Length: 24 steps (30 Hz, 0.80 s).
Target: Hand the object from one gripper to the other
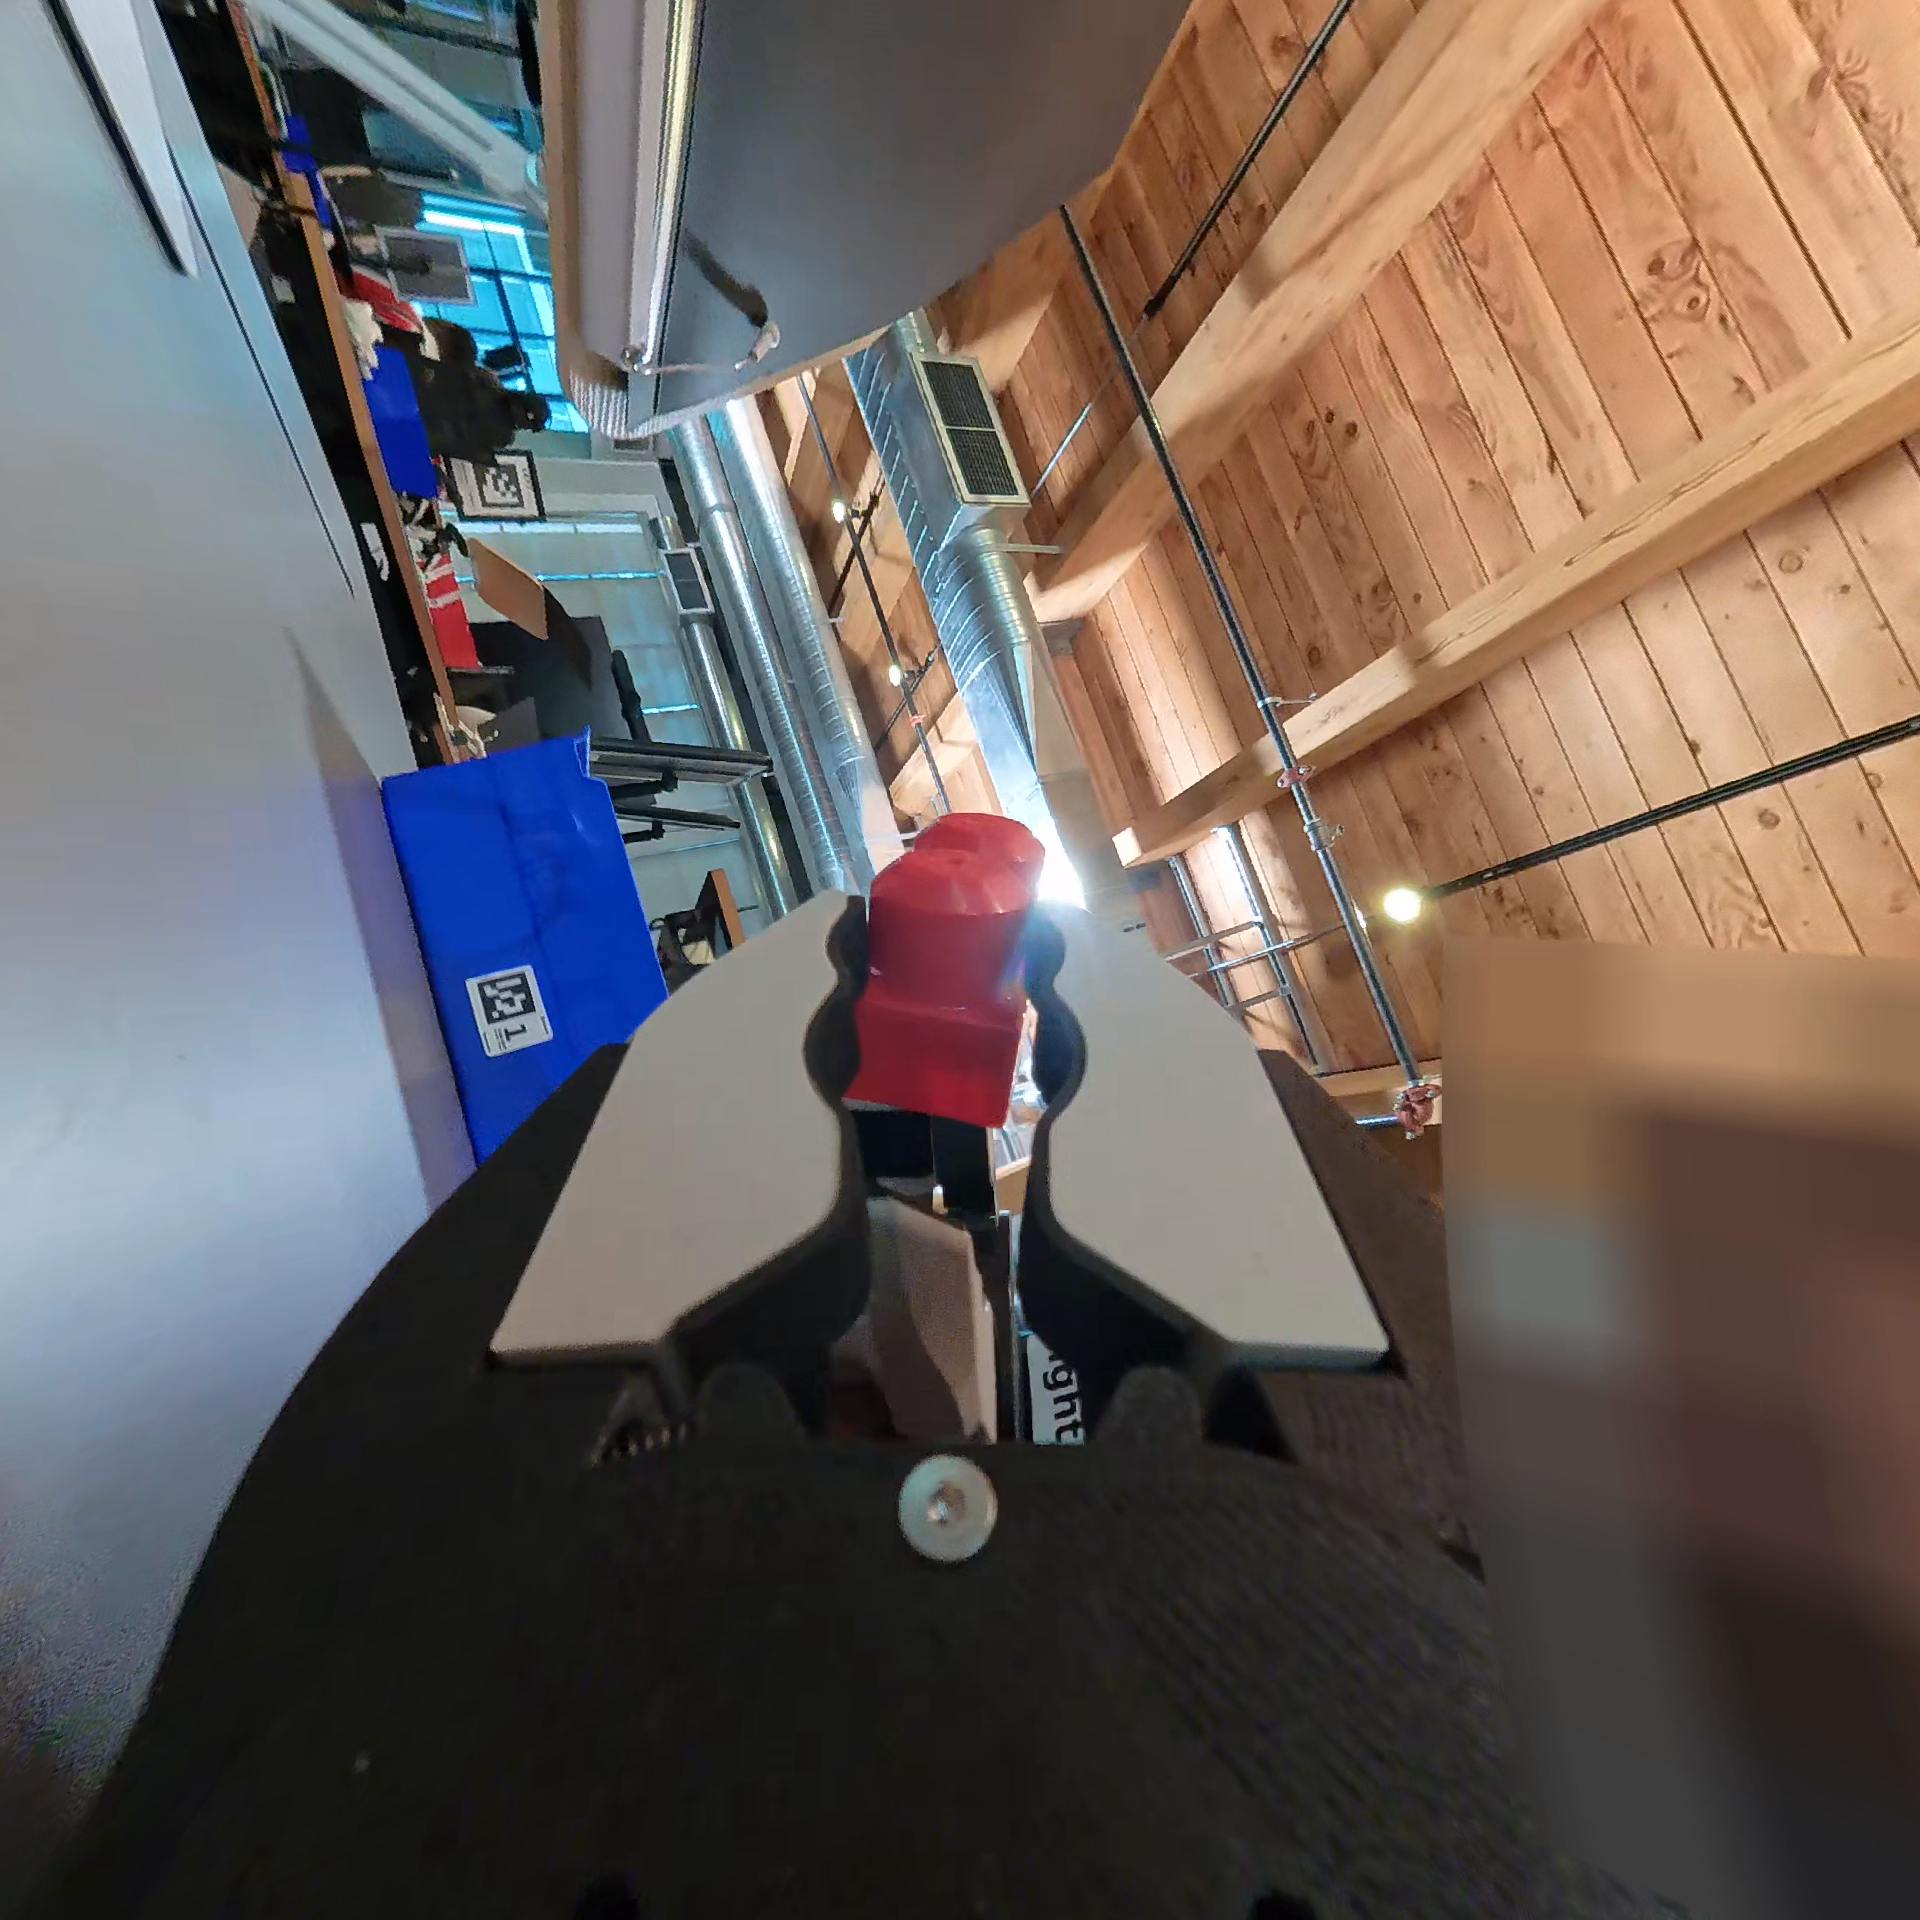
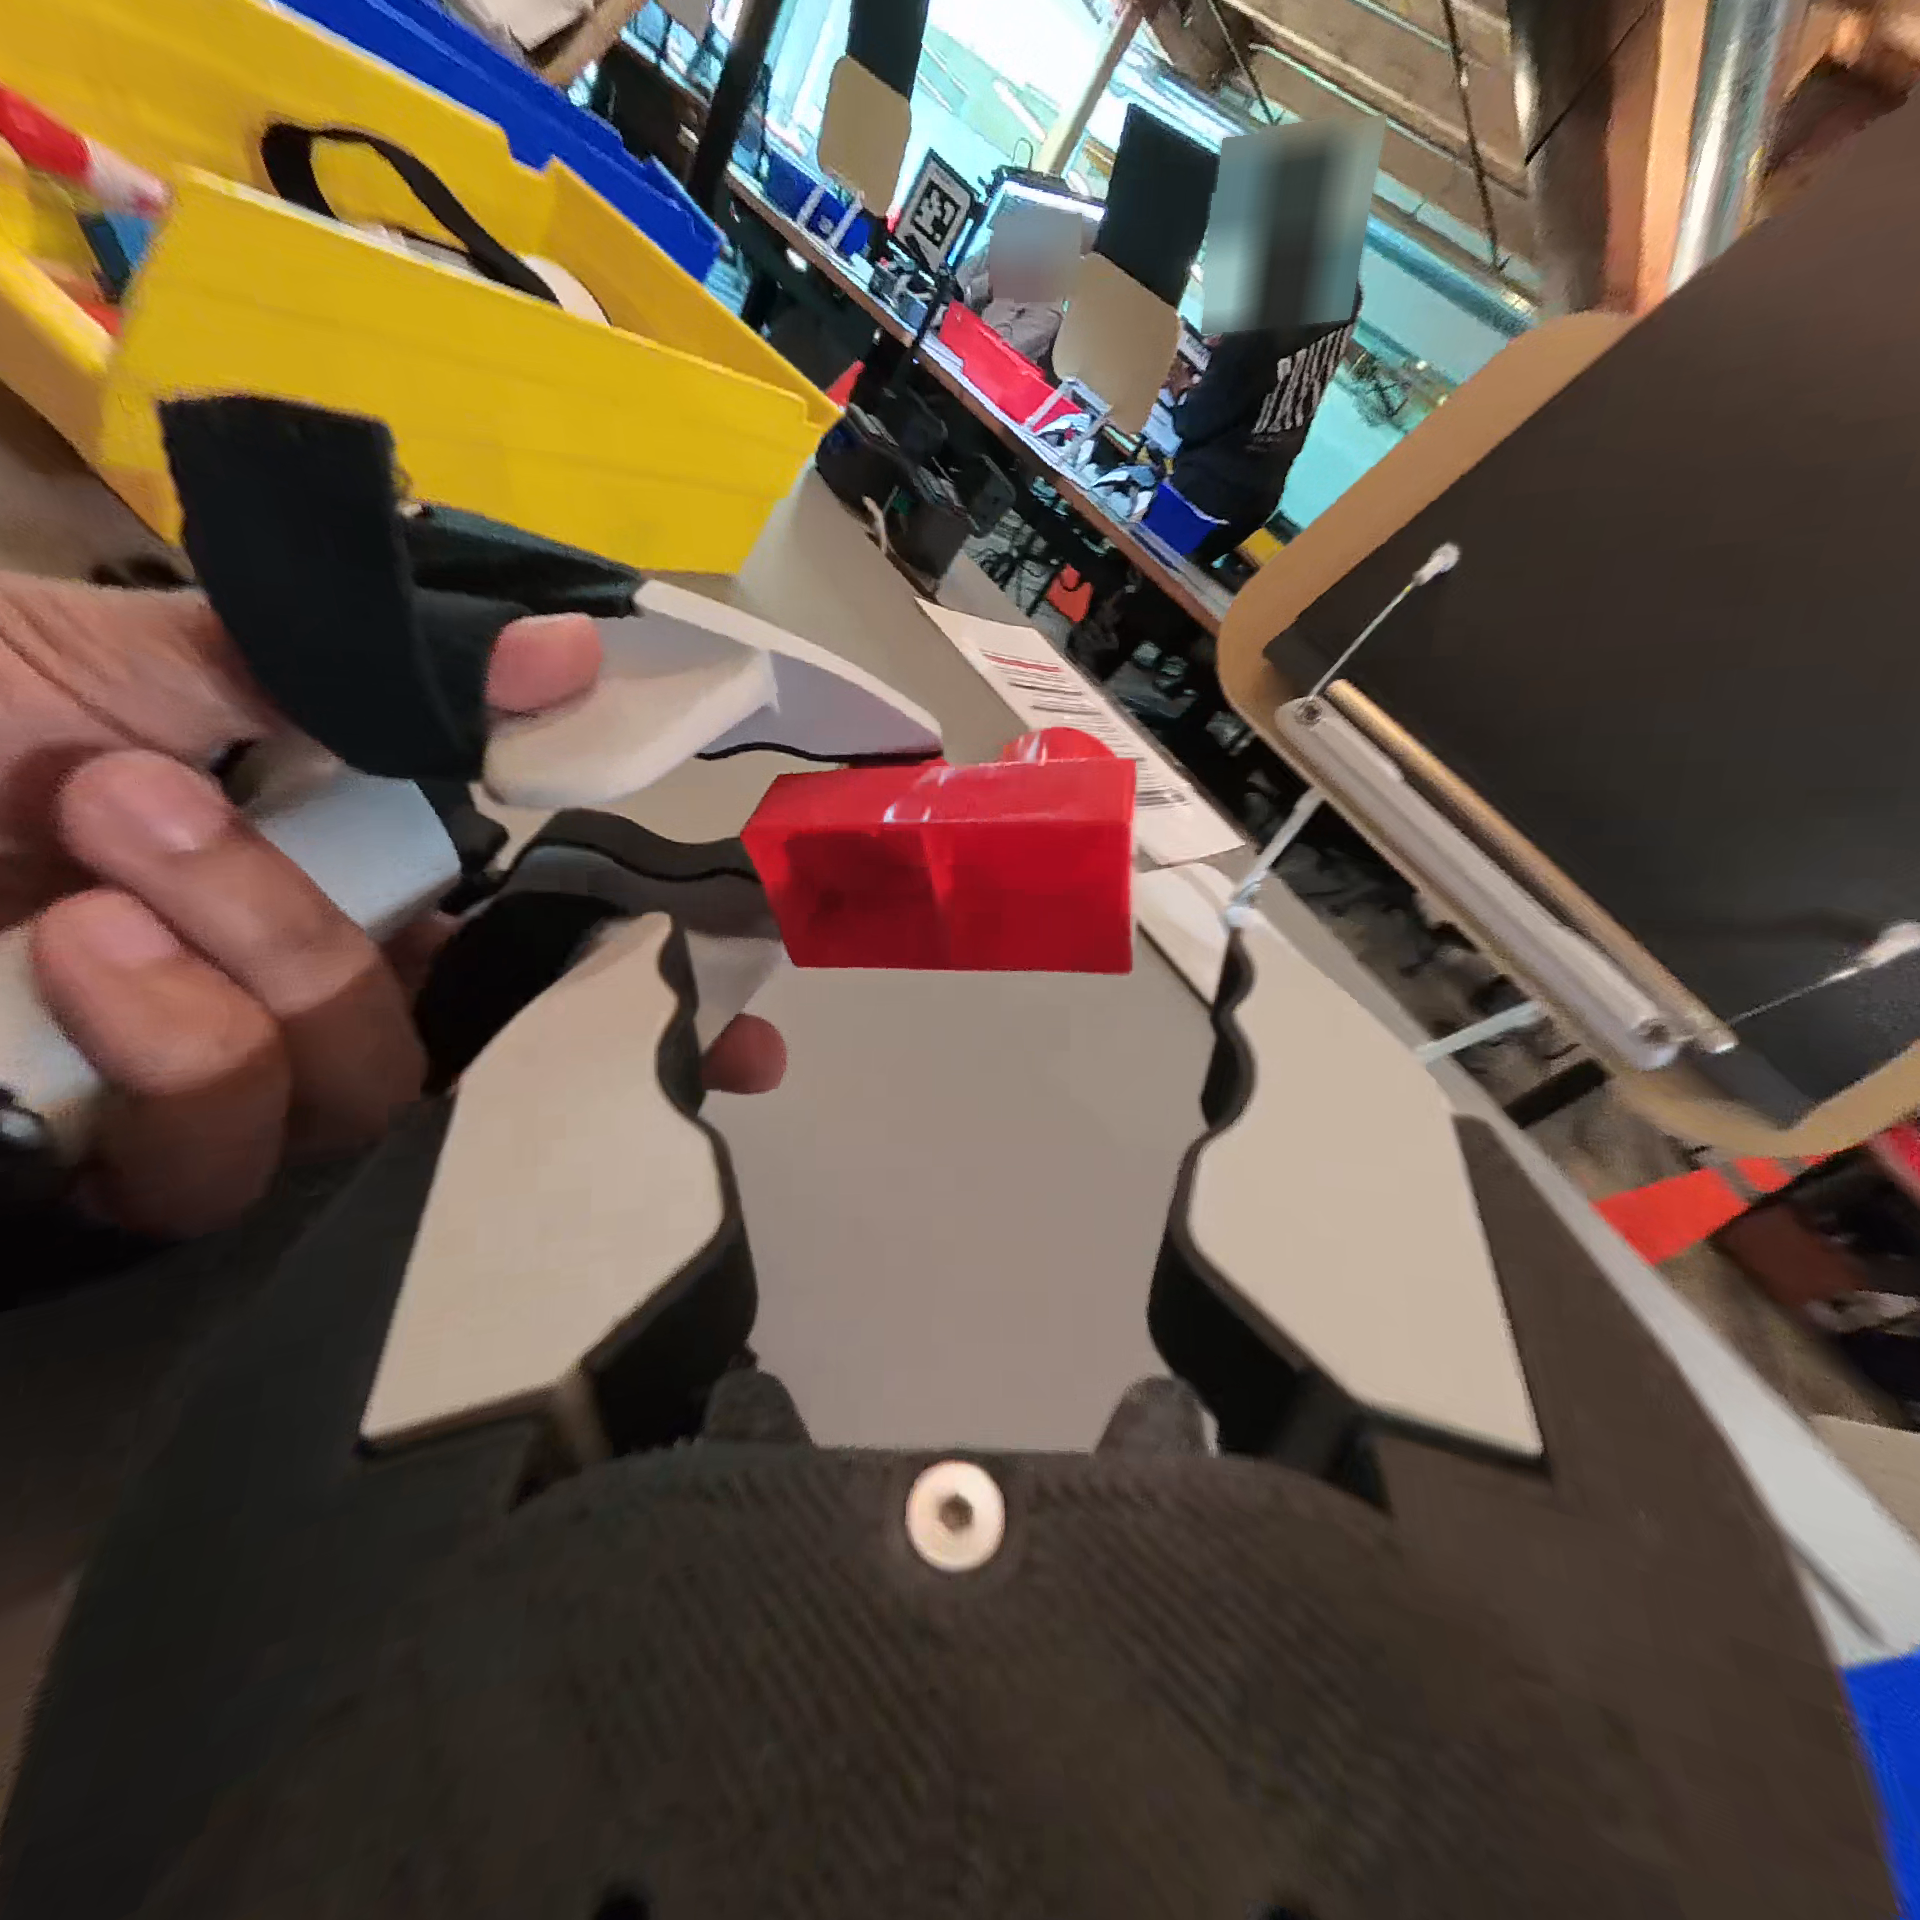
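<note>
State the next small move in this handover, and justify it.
Probably bring the right hand-held gripper forward around the red block and shut it. Its jaws stand open just short of the block, which the left hand-held gripper clamps.

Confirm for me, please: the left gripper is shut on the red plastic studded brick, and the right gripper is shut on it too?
Not quite. The left gripper is shut on the red plastic studded brick, but the right wrist view shows the right gripper open.
</note>
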Each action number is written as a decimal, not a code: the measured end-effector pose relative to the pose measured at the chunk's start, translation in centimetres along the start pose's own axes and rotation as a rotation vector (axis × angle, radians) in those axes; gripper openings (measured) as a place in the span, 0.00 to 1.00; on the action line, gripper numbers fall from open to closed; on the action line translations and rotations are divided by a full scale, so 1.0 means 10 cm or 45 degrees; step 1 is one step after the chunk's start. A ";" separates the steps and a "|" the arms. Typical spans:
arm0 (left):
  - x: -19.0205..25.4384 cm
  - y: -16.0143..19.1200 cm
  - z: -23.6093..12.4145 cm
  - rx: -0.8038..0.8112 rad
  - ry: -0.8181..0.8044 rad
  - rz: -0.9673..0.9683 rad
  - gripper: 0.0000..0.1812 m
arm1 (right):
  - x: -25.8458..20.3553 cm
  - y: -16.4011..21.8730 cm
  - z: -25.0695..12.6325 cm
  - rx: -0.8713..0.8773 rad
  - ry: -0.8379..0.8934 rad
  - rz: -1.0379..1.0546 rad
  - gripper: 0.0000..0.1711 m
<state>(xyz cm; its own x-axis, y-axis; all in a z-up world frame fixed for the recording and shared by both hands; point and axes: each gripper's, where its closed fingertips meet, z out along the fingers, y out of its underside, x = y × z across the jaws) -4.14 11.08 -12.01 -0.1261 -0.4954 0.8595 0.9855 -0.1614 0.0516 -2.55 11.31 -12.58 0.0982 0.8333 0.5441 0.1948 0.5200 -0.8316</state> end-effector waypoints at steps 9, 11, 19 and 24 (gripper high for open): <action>-0.01 0.13 0.02 -0.045 0.036 -0.142 0.17 | -0.03 -0.16 -0.07 0.090 0.130 -0.457 0.41; 0.00 0.14 0.03 -0.064 0.048 -0.140 0.17 | -0.02 -0.17 -0.08 0.095 0.122 -0.449 0.41; 0.07 0.15 0.13 -0.238 0.030 0.081 0.47 | 0.22 -0.14 -0.17 0.157 0.012 0.092 0.41; 0.21 0.07 0.17 -0.344 0.012 0.403 0.58 | 0.25 -0.21 -0.27 0.310 -0.336 0.733 0.40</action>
<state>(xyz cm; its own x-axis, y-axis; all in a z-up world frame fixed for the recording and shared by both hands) -3.52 11.44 -9.33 0.1763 -0.5643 0.8065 0.9107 -0.2174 -0.3512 -0.03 11.82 -9.16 -0.1268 0.9919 -0.0126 -0.0453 -0.0185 -0.9988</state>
